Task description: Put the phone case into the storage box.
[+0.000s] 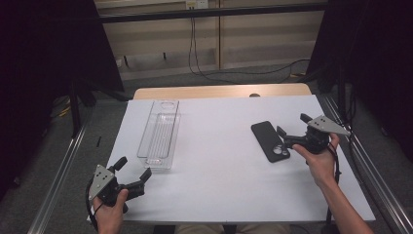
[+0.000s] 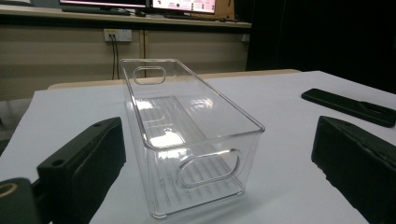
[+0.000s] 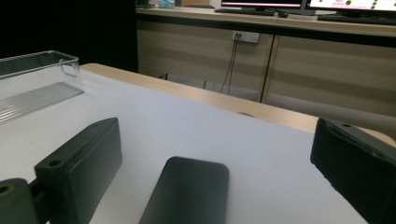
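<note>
A clear plastic bin (image 1: 159,135) lies lengthwise on the white table cover (image 1: 219,161), left of centre, with nothing in it. A black phone (image 1: 270,141) lies flat, back up, at the right. My left gripper (image 1: 133,167) is open near the front left corner, just short of the bin's near end. In the left gripper view the bin (image 2: 191,135) stands between the two spread jaws. My right gripper (image 1: 293,124) is open beside the phone's right edge. In the right gripper view the phone (image 3: 189,191) lies between and just beyond its jaws.
The table's wooden far edge (image 1: 221,91) shows beyond the white cover. Metal rails (image 1: 58,175) run along both sides of the table. Cables (image 1: 234,72) lie on the floor behind. Monitors (image 3: 303,4) sit on a bench at the back.
</note>
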`<action>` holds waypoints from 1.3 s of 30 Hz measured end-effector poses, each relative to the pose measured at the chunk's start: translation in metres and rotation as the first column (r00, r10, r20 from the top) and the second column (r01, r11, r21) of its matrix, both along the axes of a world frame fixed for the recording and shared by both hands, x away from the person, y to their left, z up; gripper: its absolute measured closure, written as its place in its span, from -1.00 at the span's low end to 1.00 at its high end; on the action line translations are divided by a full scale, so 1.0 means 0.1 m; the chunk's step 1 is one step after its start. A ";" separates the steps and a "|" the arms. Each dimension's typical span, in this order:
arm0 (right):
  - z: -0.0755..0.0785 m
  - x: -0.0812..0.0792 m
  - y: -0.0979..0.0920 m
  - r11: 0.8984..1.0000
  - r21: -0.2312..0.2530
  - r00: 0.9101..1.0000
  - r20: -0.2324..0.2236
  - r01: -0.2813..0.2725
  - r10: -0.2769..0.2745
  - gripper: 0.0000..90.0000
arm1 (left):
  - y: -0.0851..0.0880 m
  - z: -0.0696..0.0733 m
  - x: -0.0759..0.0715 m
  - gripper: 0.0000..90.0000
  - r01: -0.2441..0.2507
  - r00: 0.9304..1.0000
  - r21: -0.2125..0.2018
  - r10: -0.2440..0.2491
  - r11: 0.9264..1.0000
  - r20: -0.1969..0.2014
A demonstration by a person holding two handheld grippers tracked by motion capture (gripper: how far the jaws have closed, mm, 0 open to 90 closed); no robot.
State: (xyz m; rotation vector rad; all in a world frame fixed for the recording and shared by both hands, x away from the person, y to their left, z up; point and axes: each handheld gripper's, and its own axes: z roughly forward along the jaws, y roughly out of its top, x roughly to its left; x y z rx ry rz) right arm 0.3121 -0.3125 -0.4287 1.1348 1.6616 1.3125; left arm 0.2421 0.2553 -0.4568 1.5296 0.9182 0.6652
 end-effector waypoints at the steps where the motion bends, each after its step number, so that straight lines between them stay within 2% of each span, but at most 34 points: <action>1: 0.00 0.00 0.00 1.000 0.000 1.000 0.000 0.000 0.000 -0.95 | 0.00 0.00 0.00 -0.93 -0.006 1.000 0.000 0.006 1.000 0.000; 4: 0.03 0.10 -0.02 1.000 -0.024 1.000 -0.012 0.014 -0.015 -0.95 | 0.01 0.00 0.00 -0.93 -0.005 1.000 0.000 0.005 1.000 -0.001; 15: -0.11 0.31 -0.05 0.998 -0.004 0.998 -0.010 0.057 -0.057 -0.92 | 0.00 -0.01 0.00 -0.93 0.000 1.000 0.001 0.000 1.000 -0.003; 16: -0.12 0.34 -0.05 0.999 -0.019 0.998 -0.030 0.051 -0.051 -0.91 | 0.00 -0.01 0.00 -0.93 0.001 1.000 0.000 -0.001 1.000 -0.003; 18: -0.11 0.36 -0.05 0.998 -0.034 0.998 -0.032 0.052 -0.053 -0.91 | 0.00 -0.01 0.00 -0.93 0.000 1.000 0.001 0.000 1.000 -0.003; 21: -0.08 0.42 -0.05 0.998 -0.026 0.998 -0.041 0.050 -0.051 -0.88 | 0.01 -0.01 0.00 -0.93 0.005 1.000 0.001 -0.005 1.000 -0.005; 23: -0.05 0.45 -0.05 0.998 -0.038 0.998 -0.050 0.046 -0.048 -0.84 | 0.00 -0.01 0.00 -0.93 -0.001 1.000 0.000 0.001 1.000 -0.006; 28: -0.04 0.49 -0.03 0.999 -0.026 0.996 -0.084 0.024 -0.026 -0.67 | 0.02 -0.01 0.00 -0.93 -0.003 1.000 0.001 0.003 1.000 -0.004; 30: -0.05 0.50 -0.03 0.999 -0.031 0.992 -0.124 0.010 -0.013 -0.53 | 0.02 -0.01 0.00 -0.93 0.001 1.000 -0.002 -0.001 1.000 -0.002; 32: -0.05 0.51 -0.04 0.999 -0.035 0.990 -0.138 0.010 -0.015 -0.47 | 0.02 -0.01 0.00 -0.93 0.000 1.000 -0.002 0.000 1.000 -0.004; 33: -0.06 0.52 -0.06 0.999 -0.043 0.985 -0.169 0.009 -0.016 -0.36 | 0.02 -0.01 0.00 -0.93 0.001 1.000 -0.002 -0.001 1.000 -0.003; 35: -0.06 0.53 -0.09 0.999 -0.044 0.981 -0.196 -0.001 -0.007 -0.21 | 0.02 -0.01 0.00 -0.93 0.001 1.000 0.000 -0.001 1.000 -0.002; 38: -0.04 0.55 -0.11 0.999 -0.047 0.977 -0.211 0.000 -0.010 -0.09 | 0.02 -0.01 0.00 -0.93 0.001 1.000 0.001 -0.001 1.000 -0.002; 39: -0.02 0.56 -0.13 0.999 -0.044 0.975 -0.220 0.000 -0.009 0.06 | 0.02 -0.01 0.00 -0.93 0.001 1.000 0.001 -0.001 1.000 -0.002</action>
